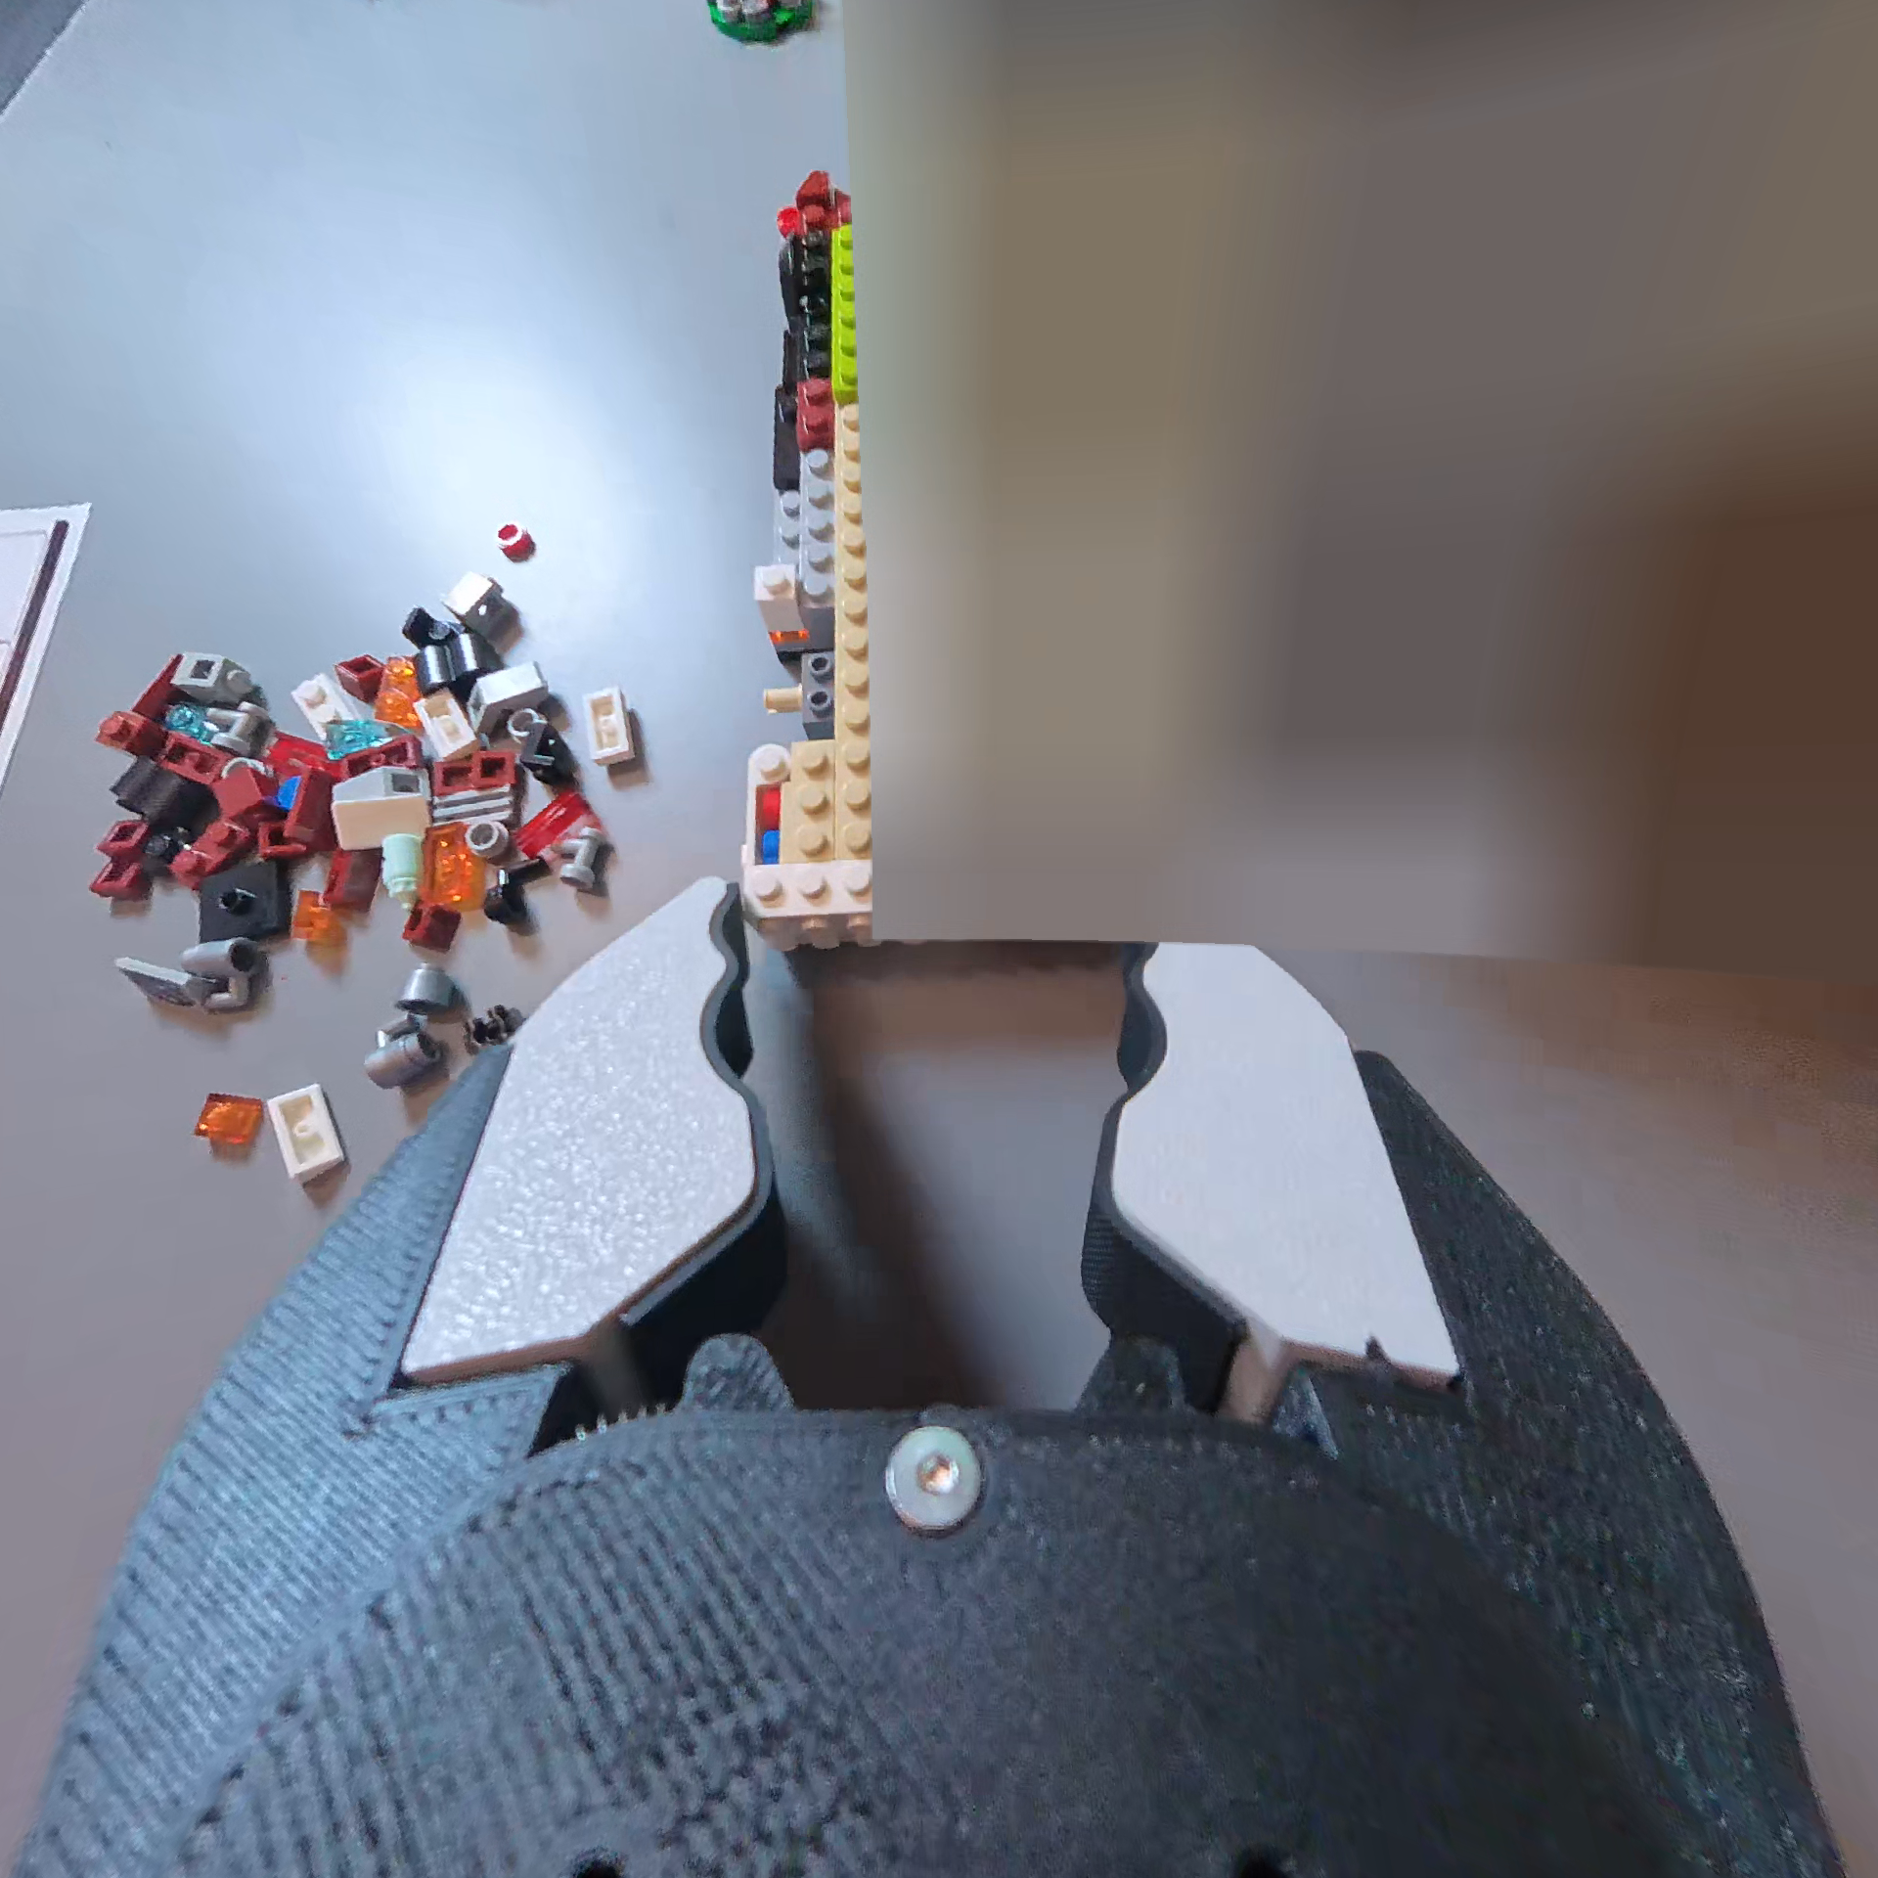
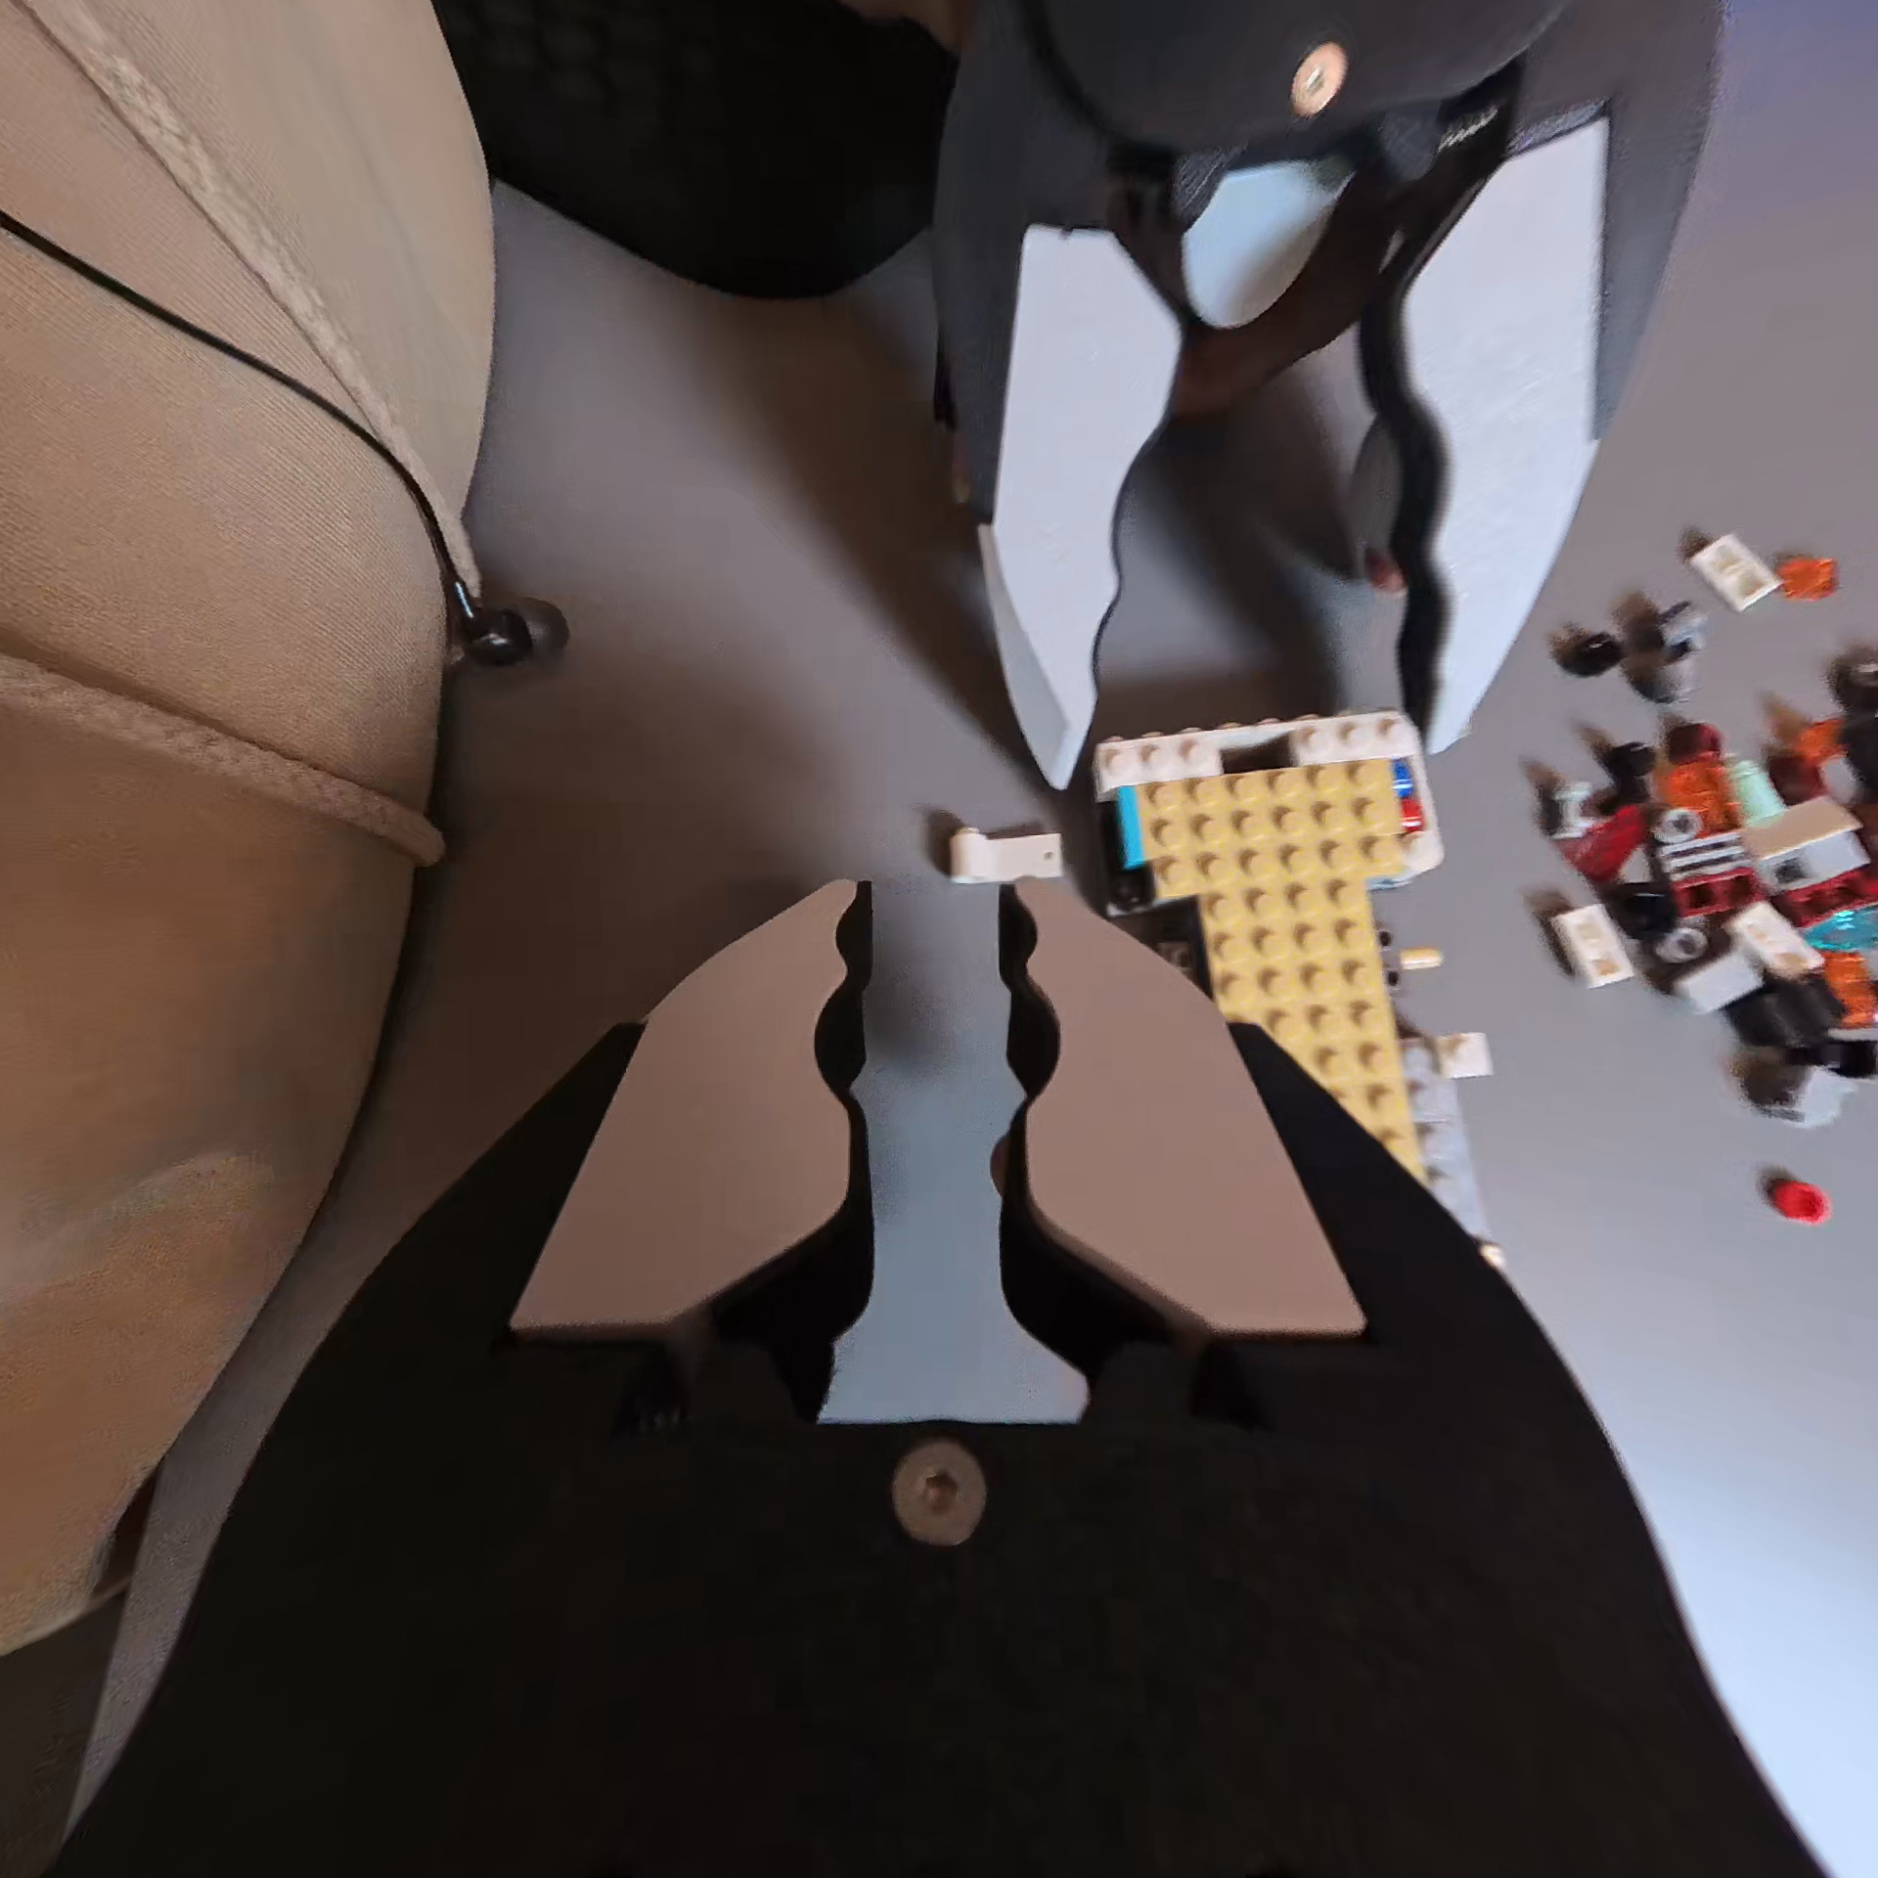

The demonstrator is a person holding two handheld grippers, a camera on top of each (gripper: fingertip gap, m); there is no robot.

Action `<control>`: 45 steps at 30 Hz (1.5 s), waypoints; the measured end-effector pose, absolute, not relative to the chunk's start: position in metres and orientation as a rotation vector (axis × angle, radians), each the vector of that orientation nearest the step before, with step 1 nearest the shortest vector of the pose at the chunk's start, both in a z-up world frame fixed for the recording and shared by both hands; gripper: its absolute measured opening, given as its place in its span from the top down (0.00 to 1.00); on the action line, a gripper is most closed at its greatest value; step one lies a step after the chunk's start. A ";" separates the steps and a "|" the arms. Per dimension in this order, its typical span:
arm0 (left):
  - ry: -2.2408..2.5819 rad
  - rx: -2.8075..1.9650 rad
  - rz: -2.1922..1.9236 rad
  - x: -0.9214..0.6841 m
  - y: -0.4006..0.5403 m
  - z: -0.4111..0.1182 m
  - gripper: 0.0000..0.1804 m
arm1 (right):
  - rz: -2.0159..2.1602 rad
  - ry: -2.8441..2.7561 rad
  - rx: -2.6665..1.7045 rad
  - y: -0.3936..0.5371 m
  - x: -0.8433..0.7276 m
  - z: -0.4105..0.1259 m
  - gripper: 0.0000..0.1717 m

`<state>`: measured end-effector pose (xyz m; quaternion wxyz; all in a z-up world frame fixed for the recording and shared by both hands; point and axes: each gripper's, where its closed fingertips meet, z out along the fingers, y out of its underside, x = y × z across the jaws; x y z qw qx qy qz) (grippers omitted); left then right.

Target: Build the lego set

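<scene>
Left gripper (image 2: pixel 1250 732) gaping wide, straddling the white end of the tan brick model (image 2: pixel 1291 915) at centre right — right gripper (image 2: pixel 935 894) hovering part-open, empty, beside the small white piece (image 2: pixel 1006 852).

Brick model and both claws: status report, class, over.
Left claw open, straddling the tan brick model's white end. Right claw open, empty, near a loose white piece. Loose brick pile beside model.
</scene>
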<state>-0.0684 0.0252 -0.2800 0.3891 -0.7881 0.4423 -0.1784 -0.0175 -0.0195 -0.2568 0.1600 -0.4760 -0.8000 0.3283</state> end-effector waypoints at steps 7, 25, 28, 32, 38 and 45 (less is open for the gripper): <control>1.116 -1.952 -0.398 -0.073 0.022 -0.262 0.62 | 0.740 -2.231 -1.391 -0.027 -0.030 -0.275 0.87; 1.263 -1.542 -0.688 -0.021 -0.037 -0.211 0.79 | 1.594 -1.703 -1.283 -0.055 -0.027 -0.175 0.95; 1.220 -1.436 -0.757 -0.013 -0.047 -0.190 0.83 | 1.747 -1.646 -1.244 -0.061 -0.024 -0.163 0.95; 1.162 -1.368 -0.806 -0.013 -0.051 -0.172 0.91 | 1.828 -1.629 -1.229 -0.066 -0.025 -0.162 0.95; 1.155 -1.401 -0.789 -0.017 -0.046 -0.175 0.97 | 1.836 -1.592 -1.235 -0.056 -0.025 -0.161 0.95; 1.118 -1.619 -0.734 -0.029 -0.026 -0.198 0.98 | 1.497 -1.603 -1.327 -0.022 -0.025 -0.179 0.97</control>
